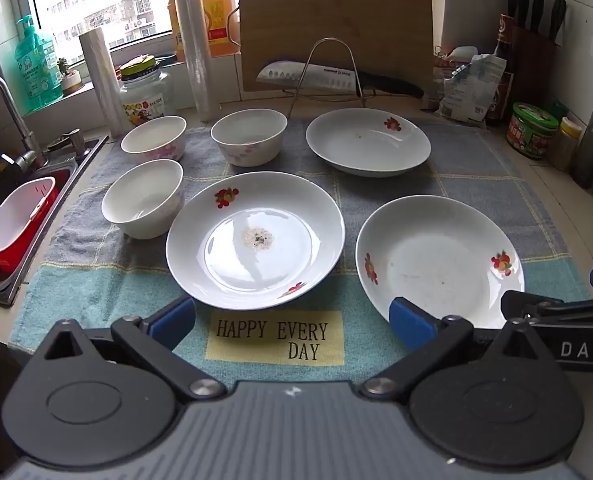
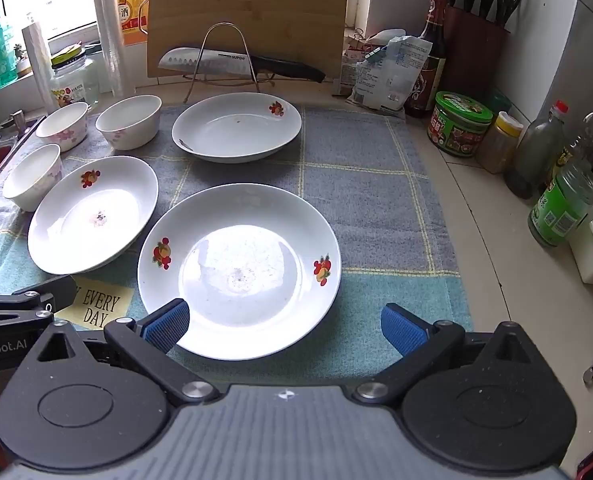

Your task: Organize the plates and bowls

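White china sits rim-up on my towel-covered surface (image 1: 476, 168): three bowls (image 1: 143, 198) at left, then a middle plate (image 1: 255, 240), a far plate (image 2: 236, 127), a near-right plate (image 2: 239, 270). Round, so no long axis. My left gripper (image 1: 292, 318) and right gripper (image 2: 284, 326) are both spread, empty.
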A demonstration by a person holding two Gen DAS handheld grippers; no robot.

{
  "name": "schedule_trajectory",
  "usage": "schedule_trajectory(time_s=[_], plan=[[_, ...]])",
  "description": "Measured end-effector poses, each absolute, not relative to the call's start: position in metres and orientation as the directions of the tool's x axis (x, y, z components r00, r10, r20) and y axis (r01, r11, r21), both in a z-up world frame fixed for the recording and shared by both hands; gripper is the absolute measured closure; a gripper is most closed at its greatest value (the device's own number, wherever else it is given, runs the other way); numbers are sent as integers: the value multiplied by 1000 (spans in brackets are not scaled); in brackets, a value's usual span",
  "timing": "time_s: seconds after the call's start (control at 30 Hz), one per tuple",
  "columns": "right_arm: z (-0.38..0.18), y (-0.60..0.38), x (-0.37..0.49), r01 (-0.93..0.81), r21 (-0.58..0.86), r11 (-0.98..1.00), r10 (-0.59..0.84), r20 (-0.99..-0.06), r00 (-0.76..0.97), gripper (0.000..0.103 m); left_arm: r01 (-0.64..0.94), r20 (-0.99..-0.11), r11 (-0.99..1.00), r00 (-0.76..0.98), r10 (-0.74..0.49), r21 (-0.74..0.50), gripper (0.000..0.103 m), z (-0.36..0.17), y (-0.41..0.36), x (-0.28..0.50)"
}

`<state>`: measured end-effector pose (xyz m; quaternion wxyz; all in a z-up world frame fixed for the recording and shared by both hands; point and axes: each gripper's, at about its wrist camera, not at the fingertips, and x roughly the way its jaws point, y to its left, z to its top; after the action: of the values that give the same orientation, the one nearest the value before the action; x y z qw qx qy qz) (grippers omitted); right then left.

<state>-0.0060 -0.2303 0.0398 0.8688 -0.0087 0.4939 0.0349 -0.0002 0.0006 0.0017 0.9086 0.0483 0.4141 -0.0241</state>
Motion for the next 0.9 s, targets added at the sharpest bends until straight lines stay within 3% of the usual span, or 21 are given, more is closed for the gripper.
schedule_trajectory(time_s=[0.9], plan=[[44, -231, -6, -71, 19, 997, 52, -856, 515, 0, 83, -752, 994, 659, -5, 66, 1, 5, 0, -2]])
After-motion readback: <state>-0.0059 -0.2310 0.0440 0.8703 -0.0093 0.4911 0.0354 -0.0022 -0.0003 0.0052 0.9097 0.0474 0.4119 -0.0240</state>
